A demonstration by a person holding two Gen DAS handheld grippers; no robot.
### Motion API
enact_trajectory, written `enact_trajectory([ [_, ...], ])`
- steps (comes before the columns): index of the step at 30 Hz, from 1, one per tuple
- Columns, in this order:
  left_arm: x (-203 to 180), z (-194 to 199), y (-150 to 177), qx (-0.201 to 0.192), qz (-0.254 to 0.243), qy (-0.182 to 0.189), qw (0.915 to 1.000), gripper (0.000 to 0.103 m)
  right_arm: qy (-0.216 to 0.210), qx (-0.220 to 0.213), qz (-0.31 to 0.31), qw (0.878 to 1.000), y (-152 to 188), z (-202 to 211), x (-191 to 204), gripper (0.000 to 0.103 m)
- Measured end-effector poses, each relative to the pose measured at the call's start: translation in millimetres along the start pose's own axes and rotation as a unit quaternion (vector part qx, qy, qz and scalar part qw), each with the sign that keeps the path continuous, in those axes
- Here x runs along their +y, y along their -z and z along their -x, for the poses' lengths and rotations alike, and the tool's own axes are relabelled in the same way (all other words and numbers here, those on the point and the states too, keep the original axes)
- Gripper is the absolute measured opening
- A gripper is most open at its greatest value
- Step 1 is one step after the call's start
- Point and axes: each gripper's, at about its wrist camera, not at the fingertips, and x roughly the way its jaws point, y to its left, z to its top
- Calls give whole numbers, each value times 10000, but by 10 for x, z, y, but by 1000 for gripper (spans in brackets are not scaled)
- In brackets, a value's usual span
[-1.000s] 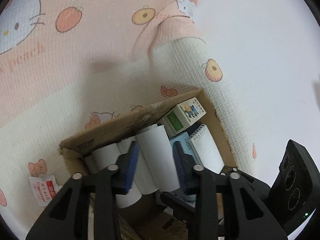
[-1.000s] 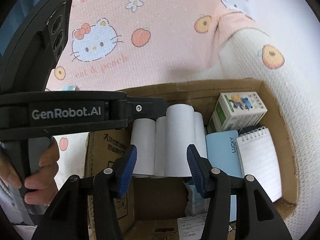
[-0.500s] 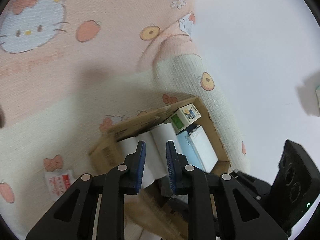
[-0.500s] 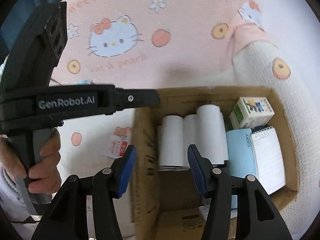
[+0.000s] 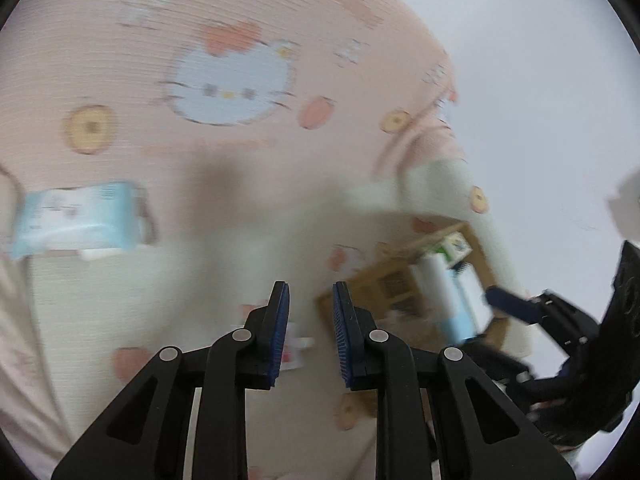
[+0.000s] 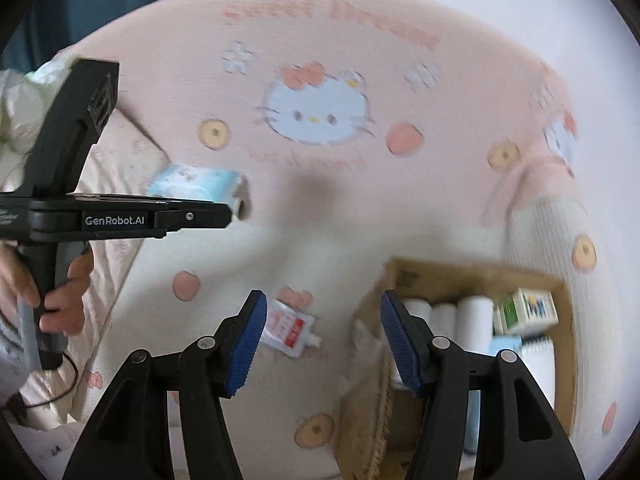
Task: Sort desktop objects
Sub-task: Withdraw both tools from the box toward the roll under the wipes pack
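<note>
A cardboard box [image 6: 472,276] at the right holds white paper rolls [image 6: 474,316], a small printed carton [image 6: 528,310], a blue booklet and a spiral notepad [image 6: 540,364]. The box also shows blurred in the left wrist view [image 5: 384,284]. A small red-and-white sachet [image 6: 290,326] lies on the cloth just ahead of my right gripper [image 6: 322,338], which is open and empty. A pale blue tissue pack [image 5: 76,220] lies at far left, also in the right wrist view [image 6: 196,184]. My left gripper [image 5: 308,324] is empty, jaws narrowly apart, above the cloth left of the box.
A pink and cream Hello Kitty cloth [image 6: 320,108] covers the surface. The white wall [image 5: 540,60] is behind. The person's hand [image 6: 60,292] holds the left gripper's handle at the left of the right wrist view.
Both grippers have swung left, away from the box, which now sits at the right. The left jaws have opened slightly after narrowing. The tissue pack and sachet have come into view.
</note>
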Motion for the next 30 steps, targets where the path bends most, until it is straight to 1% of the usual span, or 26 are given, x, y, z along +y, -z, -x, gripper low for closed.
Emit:
enact_trajectory([
  [3,279,122,56,-79,116,-195,9997,26,-53,-163,174,9997,-34,36,143,57],
  [6,552,178,122,-128,349,-304,9988,33,-55,-369,381,9986,-45,82,261,57],
  [7,636,184,143,-127,437,-344,9984,37,-62,-412,444,9981,-52,79,287,57],
  [10,848,173,208,-76,671,-414,9969,45,-76,-481,602,9970,-100,53,372,58],
  [13,1077,154,301,5,835,-471,9954,53,-205,-674,631,9955,-134,10,443,58],
  [15,1199,118,362,62,887,-616,9941,57,-336,-789,615,9944,-144,-46,493,59],
  [16,1279,79,395,135,899,-755,9930,58,-392,-824,586,9941,-145,-74,519,62],
  [18,1381,14,447,237,846,-973,9914,58,-521,-835,491,9939,-142,-176,574,64],
  [21,1517,-83,488,345,587,-1364,9883,58,-631,-812,387,9939,-131,-374,647,65],
  [22,1567,-118,511,319,459,-1558,9862,58,-641,-799,354,9941,-133,-448,667,65],
  [24,1634,-159,553,229,300,-1735,9841,58,-659,-832,314,9939,-134,-624,722,65],
  [28,1819,-308,644,17,26,-1917,9815,58,-637,-925,150,9936,-147,-1018,800,65],
  [30,1927,-377,685,-174,15,-1840,9828,58,-522,-830,61,9952,-139,-1284,850,65],
])
